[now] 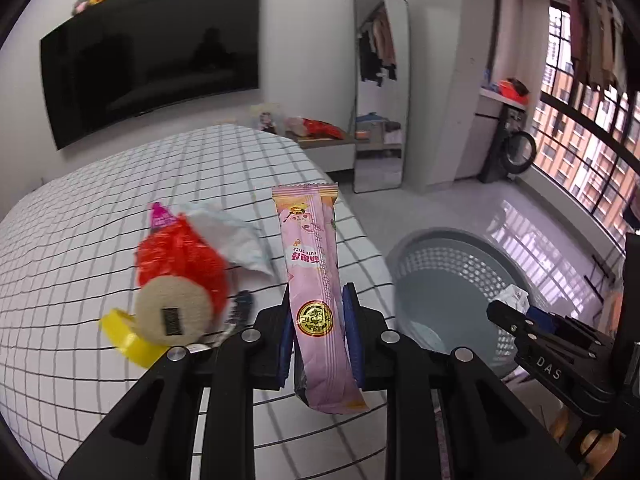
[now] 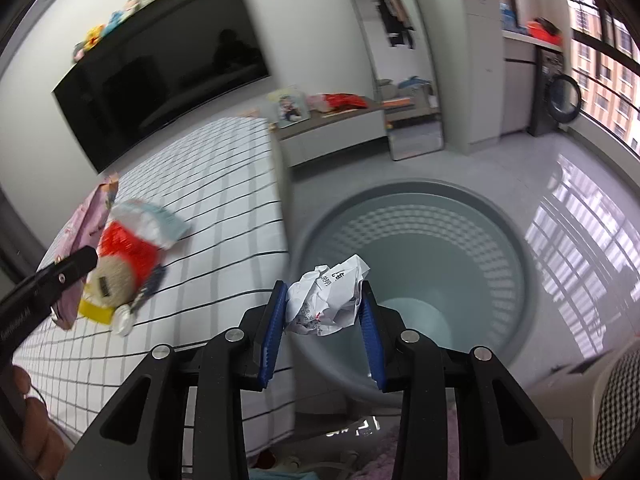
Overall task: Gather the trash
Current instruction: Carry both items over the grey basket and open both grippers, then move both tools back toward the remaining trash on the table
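Note:
My left gripper (image 1: 318,304) is shut on a long pink snack wrapper (image 1: 310,276) and holds it upright above the bed's right edge. My right gripper (image 2: 325,294) is shut on a crumpled white paper ball (image 2: 326,300) and holds it over the rim of the grey perforated basket (image 2: 460,216). The basket (image 1: 448,264) stands on the floor beside the bed. A pile of trash lies on the bed: a red crinkled wrapper (image 1: 180,256), a round beige disc (image 1: 172,312), a yellow piece (image 1: 124,338) and a white wrapper (image 1: 232,236).
The bed (image 1: 100,240) has a white grid-patterned cover. A wall TV (image 1: 152,52), a standing mirror (image 1: 380,92), a low cabinet (image 2: 332,128) and a window (image 1: 580,128) are behind. The tiled floor (image 2: 560,208) lies around the basket.

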